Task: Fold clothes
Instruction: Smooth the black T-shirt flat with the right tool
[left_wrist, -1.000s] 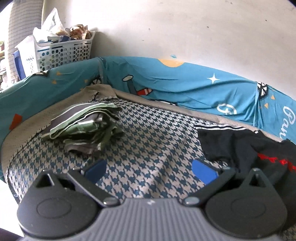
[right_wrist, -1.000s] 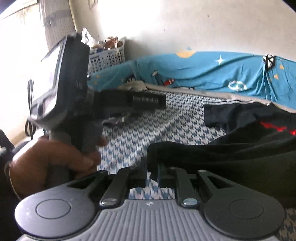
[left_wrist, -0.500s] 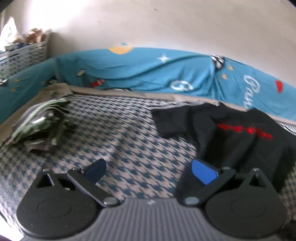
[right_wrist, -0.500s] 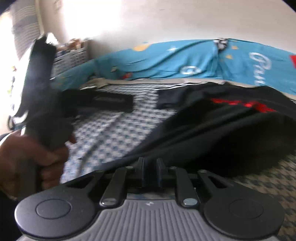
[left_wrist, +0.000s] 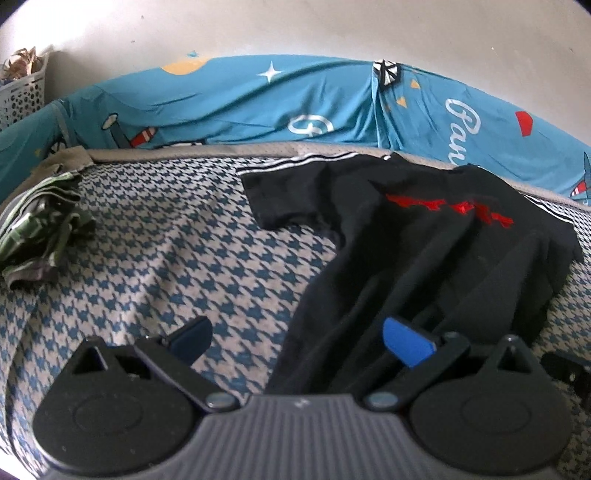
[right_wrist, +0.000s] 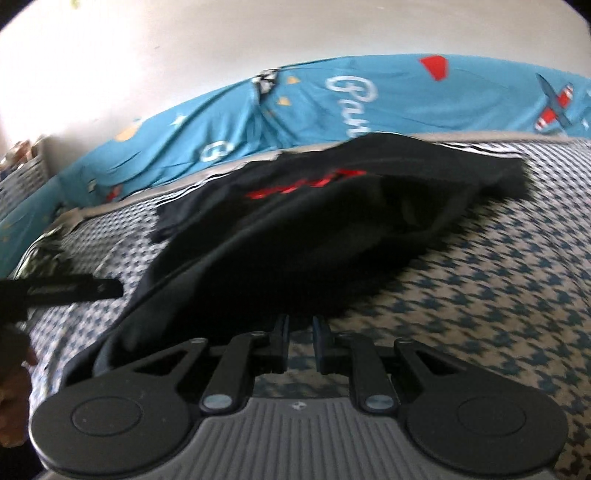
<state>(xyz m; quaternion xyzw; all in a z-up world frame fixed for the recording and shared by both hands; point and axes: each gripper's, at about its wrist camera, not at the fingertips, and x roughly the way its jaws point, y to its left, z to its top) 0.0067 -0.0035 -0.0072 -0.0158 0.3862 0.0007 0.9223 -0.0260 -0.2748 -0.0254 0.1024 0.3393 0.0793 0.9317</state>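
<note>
A black T-shirt (left_wrist: 424, 251) with a red print lies spread on the houndstooth bed cover (left_wrist: 177, 258), collar end toward the far blue sheet. My left gripper (left_wrist: 299, 341) is open; its right pad hovers over the shirt's near hem and its left pad over bare cover. In the right wrist view the same T-shirt (right_wrist: 314, 236) is bunched and slightly lifted. My right gripper (right_wrist: 298, 323) has its fingers nearly together, pinching the near edge of the shirt. The left gripper's body (right_wrist: 70, 290) shows at the left edge, with a hand (right_wrist: 13, 387) below it.
A folded pile of green striped clothes (left_wrist: 40, 221) sits at the left of the bed. A white laundry basket (left_wrist: 22, 92) stands in the far left corner. A blue printed sheet (left_wrist: 332, 103) runs along the white wall behind the bed.
Both grippers swung right and sank lower. The left gripper left the folded pile and now hangs over the shirt's hem. The right gripper carried the pinched hem rightward, away from the left gripper.
</note>
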